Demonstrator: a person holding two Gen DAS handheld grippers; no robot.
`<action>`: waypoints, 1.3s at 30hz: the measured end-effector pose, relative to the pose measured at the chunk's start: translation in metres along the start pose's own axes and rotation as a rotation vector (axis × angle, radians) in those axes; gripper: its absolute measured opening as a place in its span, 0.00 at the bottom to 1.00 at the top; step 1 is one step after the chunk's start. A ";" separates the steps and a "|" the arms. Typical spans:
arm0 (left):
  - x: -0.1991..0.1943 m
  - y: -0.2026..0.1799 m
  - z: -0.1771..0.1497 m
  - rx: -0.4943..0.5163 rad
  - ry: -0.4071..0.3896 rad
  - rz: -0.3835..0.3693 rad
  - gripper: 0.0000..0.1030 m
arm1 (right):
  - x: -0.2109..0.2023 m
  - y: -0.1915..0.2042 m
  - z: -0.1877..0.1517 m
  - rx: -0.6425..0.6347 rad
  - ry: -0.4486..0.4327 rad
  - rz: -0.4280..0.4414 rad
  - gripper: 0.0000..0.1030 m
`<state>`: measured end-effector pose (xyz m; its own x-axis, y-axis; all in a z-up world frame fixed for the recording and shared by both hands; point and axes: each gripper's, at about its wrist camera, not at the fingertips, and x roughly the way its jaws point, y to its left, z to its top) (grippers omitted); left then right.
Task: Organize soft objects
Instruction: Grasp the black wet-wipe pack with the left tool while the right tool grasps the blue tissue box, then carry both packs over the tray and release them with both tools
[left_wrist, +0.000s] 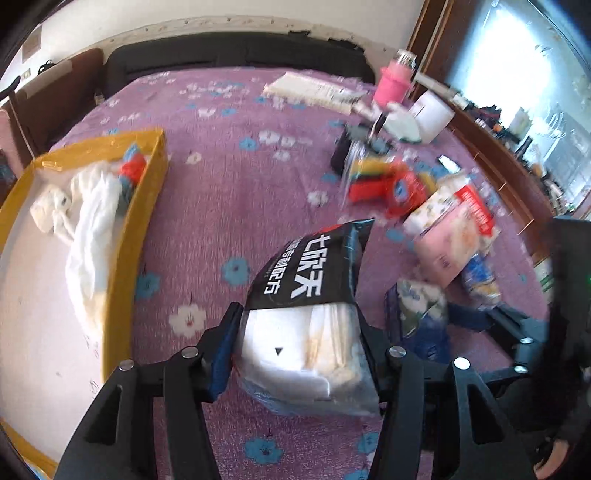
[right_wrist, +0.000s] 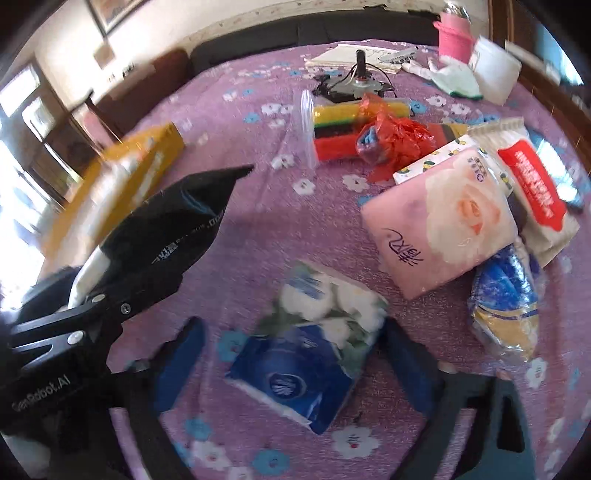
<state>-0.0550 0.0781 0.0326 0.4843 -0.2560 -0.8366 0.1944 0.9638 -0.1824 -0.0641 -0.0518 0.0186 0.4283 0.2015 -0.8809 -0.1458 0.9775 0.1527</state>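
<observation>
Our left claw (left_wrist: 301, 339) clamped on a black-and-white tissue pack (left_wrist: 314, 295) held above the purple bedspread (left_wrist: 229, 206), yellow box (left_wrist: 147, 199) to its left, our right claw (right_wrist: 291, 365) wide open, straddling a blue tissue pack (right_wrist: 306, 354) without touching, pink pack (right_wrist: 439, 236) beyond.

Landmark: yellow box (left_wrist: 144, 206), open-topped, on the purple floral bedspread.
Black-and-white tissue pack (left_wrist: 314, 295): lifted off the bedspread right of the box, pinched at its white end, black printed end pointing away.
Blue floral tissue pack (right_wrist: 314, 350): lying flat, further right of the box.
Pink rose pack (right_wrist: 443, 232): beyond the blue one, tilted against other packs.
White cloth (left_wrist: 96, 221): crumpled inside the box.
</observation>
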 end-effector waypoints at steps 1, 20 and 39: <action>0.005 0.000 -0.001 -0.002 0.016 0.004 0.53 | -0.001 0.002 -0.002 -0.022 -0.006 -0.033 0.70; 0.009 -0.019 -0.005 0.064 -0.005 -0.020 0.38 | -0.038 -0.034 -0.028 -0.031 -0.039 0.017 0.59; -0.220 0.134 -0.017 -0.212 -0.447 -0.163 0.39 | -0.230 0.018 0.049 -0.070 -0.507 0.338 0.57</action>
<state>-0.1498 0.2643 0.1833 0.7878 -0.3666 -0.4950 0.1436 0.8907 -0.4312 -0.1214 -0.0771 0.2463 0.7167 0.5217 -0.4629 -0.3988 0.8510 0.3416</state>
